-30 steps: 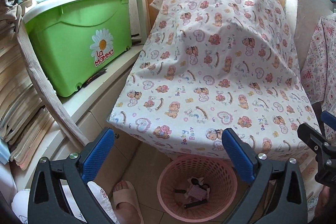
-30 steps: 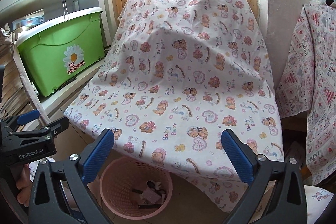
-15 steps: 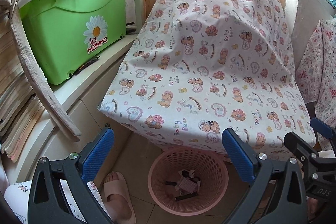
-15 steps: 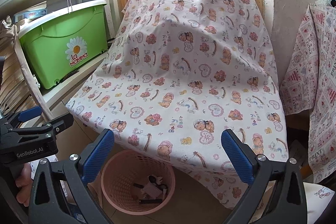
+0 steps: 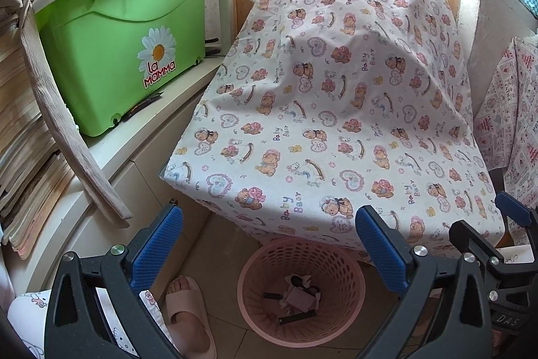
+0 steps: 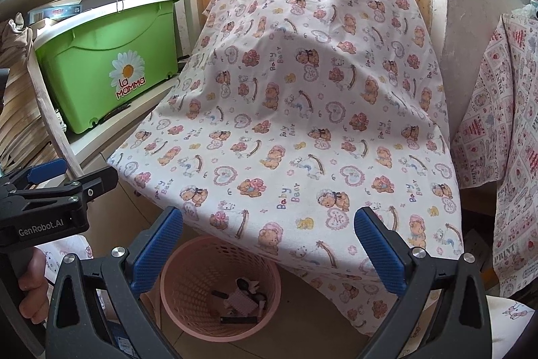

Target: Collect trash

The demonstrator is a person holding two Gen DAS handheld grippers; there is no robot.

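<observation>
A pink perforated waste basket (image 5: 255,301) (image 6: 181,298) stands on the floor, partly under the front edge of a table draped in a teddy-bear cloth (image 5: 336,110) (image 6: 302,110). Several small bits of trash (image 5: 299,295) (image 6: 242,301) lie in its bottom. My left gripper (image 5: 269,241) hangs above the basket, open, with nothing between its blue pads. My right gripper (image 6: 269,241) is open too and holds nothing. The right wrist view shows the left gripper (image 6: 64,180) from the side at the left edge, and the right gripper's fingers (image 5: 514,214) show at the left wrist view's right edge.
A green lidded bin (image 5: 121,49) (image 6: 111,56) sits on a white shelf unit (image 5: 141,130) at the left, beside stacked papers (image 5: 23,137). A person's foot in a pink slipper (image 5: 188,312) stands left of the basket. Another patterned cloth (image 6: 504,110) hangs at the right.
Both cameras have shifted a little; the basket and table edge sit slightly differently in view. Both grippers have stayed open and empty.
</observation>
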